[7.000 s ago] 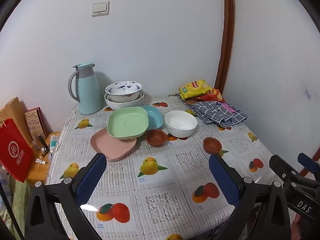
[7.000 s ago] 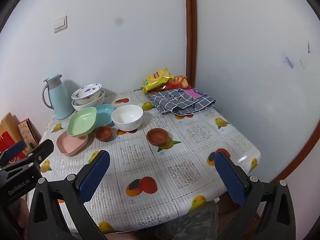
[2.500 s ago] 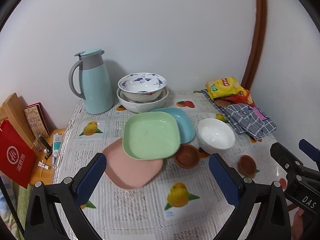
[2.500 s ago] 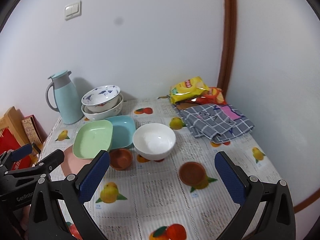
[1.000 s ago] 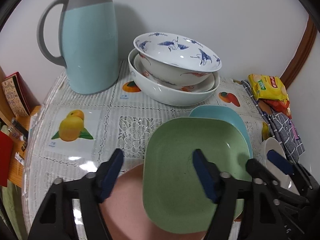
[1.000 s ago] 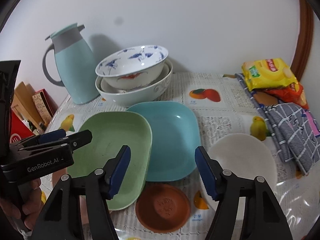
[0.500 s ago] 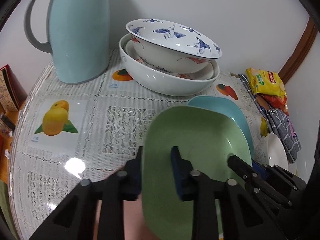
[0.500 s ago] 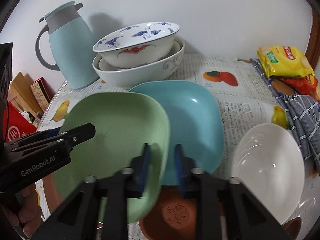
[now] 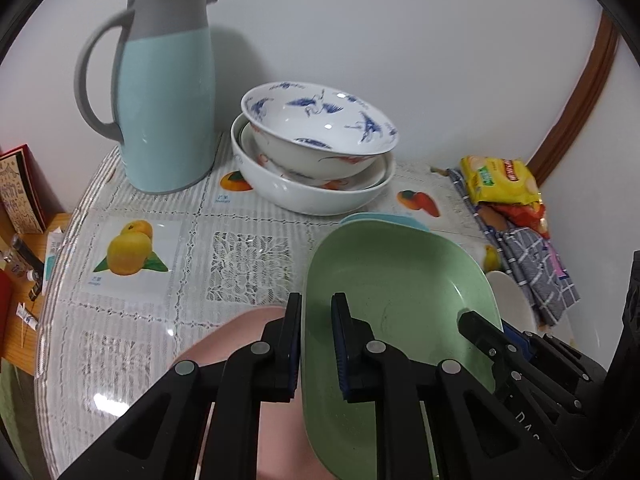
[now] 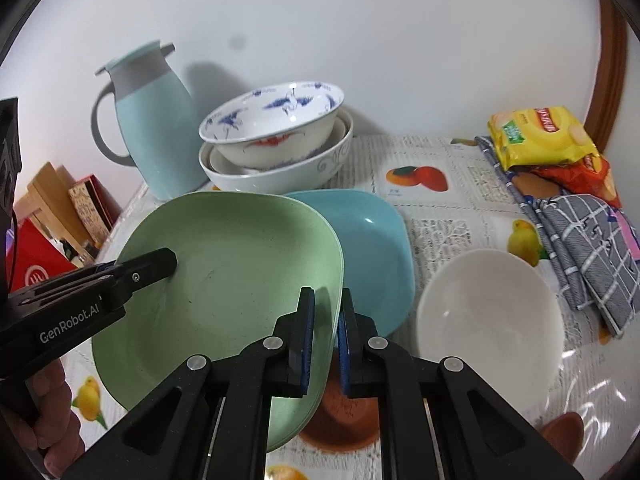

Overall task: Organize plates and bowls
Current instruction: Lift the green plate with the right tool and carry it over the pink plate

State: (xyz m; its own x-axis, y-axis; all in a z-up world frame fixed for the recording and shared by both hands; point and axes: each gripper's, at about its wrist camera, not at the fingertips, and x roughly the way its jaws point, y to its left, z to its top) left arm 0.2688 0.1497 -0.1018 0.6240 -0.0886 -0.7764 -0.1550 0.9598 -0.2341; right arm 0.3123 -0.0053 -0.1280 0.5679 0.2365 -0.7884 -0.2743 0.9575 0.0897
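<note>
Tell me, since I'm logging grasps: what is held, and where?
The green plate, pinched at opposite rims by the left gripper and right gripper.

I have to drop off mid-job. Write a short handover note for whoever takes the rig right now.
Left gripper: just closed on the green plate's left rim.
Right gripper: just closed on its right rim.
Green plate overlaps the pink plate and blue plate.
White bowl and a brown dish sit loose nearby; two patterned bowls are nested by the jug.
Done: plate gripped. Left: all sorting.
</note>
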